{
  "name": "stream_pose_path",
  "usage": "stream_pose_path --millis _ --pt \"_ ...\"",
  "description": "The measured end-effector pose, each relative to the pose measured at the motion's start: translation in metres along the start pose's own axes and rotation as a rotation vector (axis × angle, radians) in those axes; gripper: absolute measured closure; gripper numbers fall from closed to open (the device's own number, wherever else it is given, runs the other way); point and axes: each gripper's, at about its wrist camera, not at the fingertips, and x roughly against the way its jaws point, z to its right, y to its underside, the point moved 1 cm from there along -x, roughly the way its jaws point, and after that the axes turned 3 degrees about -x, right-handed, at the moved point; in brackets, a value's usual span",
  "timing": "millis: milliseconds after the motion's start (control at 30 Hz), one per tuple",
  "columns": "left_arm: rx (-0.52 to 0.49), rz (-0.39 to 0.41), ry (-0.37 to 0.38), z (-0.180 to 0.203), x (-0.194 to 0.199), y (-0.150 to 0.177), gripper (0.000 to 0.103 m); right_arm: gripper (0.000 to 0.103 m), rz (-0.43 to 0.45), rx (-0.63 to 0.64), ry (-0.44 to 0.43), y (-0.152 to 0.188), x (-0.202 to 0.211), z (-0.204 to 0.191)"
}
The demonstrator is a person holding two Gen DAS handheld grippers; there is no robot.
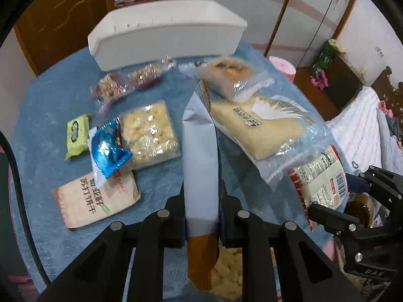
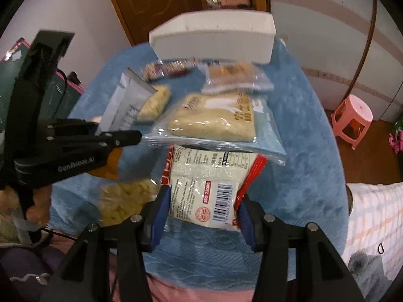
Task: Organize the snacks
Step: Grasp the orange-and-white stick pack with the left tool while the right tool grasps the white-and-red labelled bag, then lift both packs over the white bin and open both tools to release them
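Note:
My left gripper [image 1: 201, 214] is shut on a long grey and brown snack packet [image 1: 200, 166], held edge-on above the blue cloth; the packet also shows in the right wrist view [image 2: 123, 108]. My right gripper [image 2: 201, 209] is shut on a white packet with red edges and a barcode [image 2: 206, 191], also in the left wrist view [image 1: 320, 178]. A white bin [image 1: 166, 32] stands at the far side of the table. A large clear bag of beige cakes [image 1: 262, 125] lies in front of it, with a smaller clear bag [image 1: 231, 75] on top.
On the blue cloth [image 1: 50, 105] at left lie a green packet [image 1: 76, 136], a blue foil packet [image 1: 108, 148], a clear bag of puffed pieces [image 1: 148, 136], a beige packet [image 1: 95, 198] and two clear nut bags [image 1: 126, 83]. A pink stool [image 2: 352, 118] stands at right.

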Motion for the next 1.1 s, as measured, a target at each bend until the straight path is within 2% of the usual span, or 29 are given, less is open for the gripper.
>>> stream_pose_path --millis 167,333,567,733,867,1100 --pt "0.039 0.043 0.052 -0.013 0.025 -0.005 0.086 0.052 0.088 0.022 -0.050 -0.008 0.031 -0.011" --pt "0.052 0.089 0.060 -0.016 0.046 -0.013 0.086 0.052 0.162 0.047 -0.095 -0.022 0.052 -0.023" --pt "0.012 0.200 0.022 -0.021 0.092 -0.063 0.086 0.052 0.268 0.082 -0.063 -0.072 0.070 -0.036" --pt "-0.020 0.268 -0.040 -0.027 0.124 -0.114 0.086 0.052 0.376 0.071 -0.011 -0.133 0.082 -0.031" --pt "-0.031 0.317 -0.125 -0.038 0.136 -0.161 0.086 0.052 0.429 0.063 0.033 -0.187 0.080 -0.024" --pt "0.030 0.330 -0.233 -0.074 0.117 -0.235 0.086 0.051 0.447 0.002 0.081 -0.276 0.060 0.000"
